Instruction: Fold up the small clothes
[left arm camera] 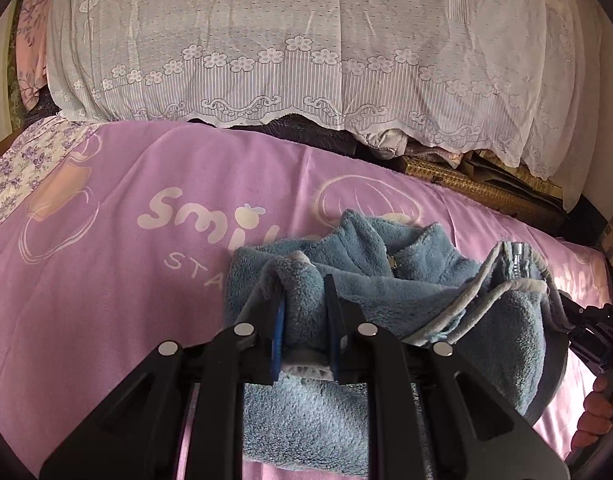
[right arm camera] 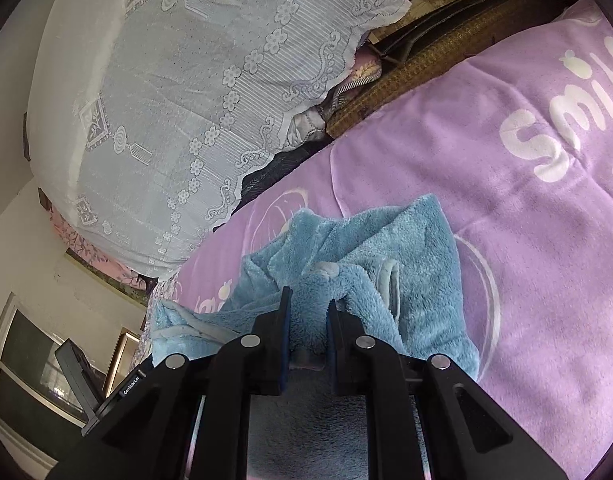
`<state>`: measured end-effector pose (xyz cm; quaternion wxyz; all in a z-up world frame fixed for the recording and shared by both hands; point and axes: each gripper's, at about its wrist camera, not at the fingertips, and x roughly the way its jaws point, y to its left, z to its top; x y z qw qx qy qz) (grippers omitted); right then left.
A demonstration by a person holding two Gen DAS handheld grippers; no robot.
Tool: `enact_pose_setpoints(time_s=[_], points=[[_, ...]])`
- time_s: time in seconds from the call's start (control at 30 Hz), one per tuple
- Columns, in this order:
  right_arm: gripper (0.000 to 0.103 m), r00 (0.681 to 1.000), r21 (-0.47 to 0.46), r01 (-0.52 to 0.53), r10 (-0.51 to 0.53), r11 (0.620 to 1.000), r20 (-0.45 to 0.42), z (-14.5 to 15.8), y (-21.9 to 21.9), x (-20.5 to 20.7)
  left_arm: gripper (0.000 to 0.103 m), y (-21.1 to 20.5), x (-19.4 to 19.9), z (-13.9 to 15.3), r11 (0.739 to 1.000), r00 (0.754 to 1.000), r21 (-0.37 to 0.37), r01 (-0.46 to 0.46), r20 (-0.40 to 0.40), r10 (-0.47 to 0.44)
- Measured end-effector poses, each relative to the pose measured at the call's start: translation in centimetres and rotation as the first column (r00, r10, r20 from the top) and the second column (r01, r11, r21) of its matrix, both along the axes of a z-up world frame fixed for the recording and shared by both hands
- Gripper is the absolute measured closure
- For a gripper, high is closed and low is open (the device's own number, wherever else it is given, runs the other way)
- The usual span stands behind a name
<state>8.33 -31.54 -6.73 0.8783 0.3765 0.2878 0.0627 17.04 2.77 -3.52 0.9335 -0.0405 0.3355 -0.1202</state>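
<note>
I see the small blue garment (left arm camera: 390, 280) as thick, fluffy fleece, matt, with a smooth pale trim along its edges and a shiny metal zip. My left gripper (left arm camera: 305, 312) and right gripper (right arm camera: 308, 320) look like matt black plastic with bright metal pins. The purple blanket (left arm camera: 106, 280) is soft, short-piled plush. At the bed's far edge, the white cover (left arm camera: 306, 60) is sheer lace.
</note>
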Motion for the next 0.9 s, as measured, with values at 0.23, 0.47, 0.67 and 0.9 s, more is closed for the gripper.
enact_pose_setpoints(time_s=[0.23,0.47,0.67,0.9], points=[[0.088,1.0,0.017,0.023,-0.024,1.0,0.015,0.3,-0.8,3.2,0.087,-0.8,2.6,0.0,1.0,1.0,0.009,-0.016,0.006,0.016],[0.088,0.999,0.019,0.046,-0.046,0.999,0.007,-0.3,-1.3,6.0,0.087,-0.8,5.5,-0.9,0.999,0.999,-0.027,-0.046,-0.025,0.046],[0.088,0.997,0.017,0.074,-0.074,0.997,-0.012,-1.3,-1.8,7.7,0.087,-1.8,7.3,-2.2,0.998,0.998,0.007,-0.063,-0.021,0.063],[0.088,0.991,-0.018,0.114,-0.115,0.993,-0.07,-3.7,-2.8,9.4,0.086,-2.5,9.1,-5.2,0.992,0.995,0.083,-0.095,-0.034,0.098]])
